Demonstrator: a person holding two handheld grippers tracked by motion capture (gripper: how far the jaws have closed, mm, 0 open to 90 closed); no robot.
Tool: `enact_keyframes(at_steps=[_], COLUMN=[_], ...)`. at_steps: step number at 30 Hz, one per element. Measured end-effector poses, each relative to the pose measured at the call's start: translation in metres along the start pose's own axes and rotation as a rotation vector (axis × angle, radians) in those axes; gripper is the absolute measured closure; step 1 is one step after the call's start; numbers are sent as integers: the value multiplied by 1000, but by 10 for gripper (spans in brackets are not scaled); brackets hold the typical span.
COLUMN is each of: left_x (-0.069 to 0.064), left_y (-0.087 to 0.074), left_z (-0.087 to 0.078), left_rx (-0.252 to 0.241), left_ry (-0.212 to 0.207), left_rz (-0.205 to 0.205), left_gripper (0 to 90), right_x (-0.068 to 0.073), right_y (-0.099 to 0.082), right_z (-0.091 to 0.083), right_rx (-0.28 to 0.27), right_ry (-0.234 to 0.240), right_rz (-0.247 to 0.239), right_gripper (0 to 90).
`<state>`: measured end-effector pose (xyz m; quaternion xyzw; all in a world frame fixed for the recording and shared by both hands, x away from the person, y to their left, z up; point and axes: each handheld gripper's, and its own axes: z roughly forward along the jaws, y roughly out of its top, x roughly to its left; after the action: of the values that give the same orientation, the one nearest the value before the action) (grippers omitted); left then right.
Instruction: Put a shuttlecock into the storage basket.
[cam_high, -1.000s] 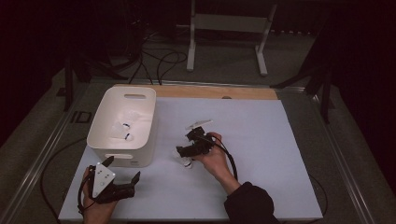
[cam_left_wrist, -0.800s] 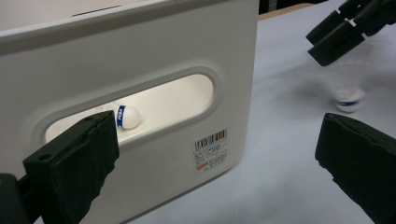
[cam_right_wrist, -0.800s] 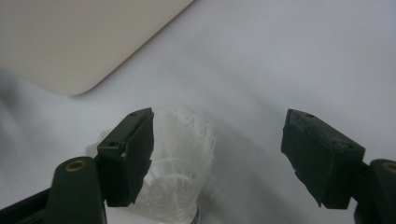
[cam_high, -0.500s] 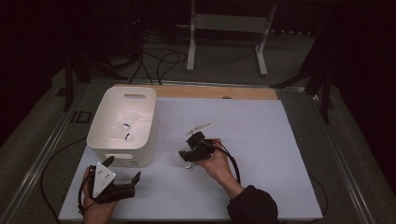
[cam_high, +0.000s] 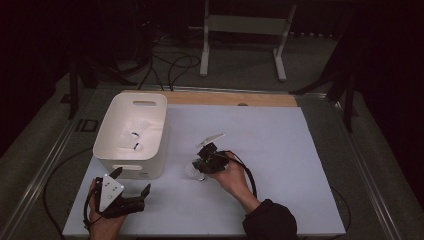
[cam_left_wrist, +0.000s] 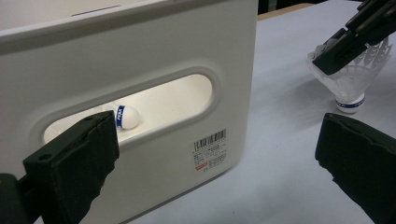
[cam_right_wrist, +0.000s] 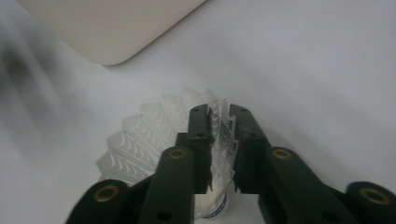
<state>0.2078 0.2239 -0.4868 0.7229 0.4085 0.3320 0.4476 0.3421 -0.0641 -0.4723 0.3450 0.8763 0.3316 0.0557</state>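
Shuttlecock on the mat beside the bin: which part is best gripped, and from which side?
The skirt rim, from above. The shuttlecock stands cork down, its open skirt up, so one jaw fits inside and one outside the thin wall. The right gripper has just been closing its jaws on that rim.

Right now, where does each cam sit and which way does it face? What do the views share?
High view: fixed above the person's side, facing forward and down on the table; both forearms, left hand-held gripper and right hand-held gripper show.
Left gripper view: rides the left hand-held gripper, level with the tabletop, facing the white bin; own open jaws show.
Right gripper view: rides the right hand-held gripper, looking down at the shuttlecock its jaws, just closing, pinch.
Shared: the left gripper view also catches that shuttlecock and the right gripper.
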Motion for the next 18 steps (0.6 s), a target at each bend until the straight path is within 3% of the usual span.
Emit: enact_keyframes(at_steps=[5, 18], left_x=[0, 0], left_y=[0, 0], left_z=[0, 0], left_rx=[-1, -1], left_ry=[1, 2], left_rz=[0, 1], left_gripper=[2, 2], right_x=[0, 0], right_y=[0, 1], right_z=[-1, -8], right_rx=[-9, -48], right_ry=[-6, -20], right_rz=[0, -1], right_gripper=[891, 897])
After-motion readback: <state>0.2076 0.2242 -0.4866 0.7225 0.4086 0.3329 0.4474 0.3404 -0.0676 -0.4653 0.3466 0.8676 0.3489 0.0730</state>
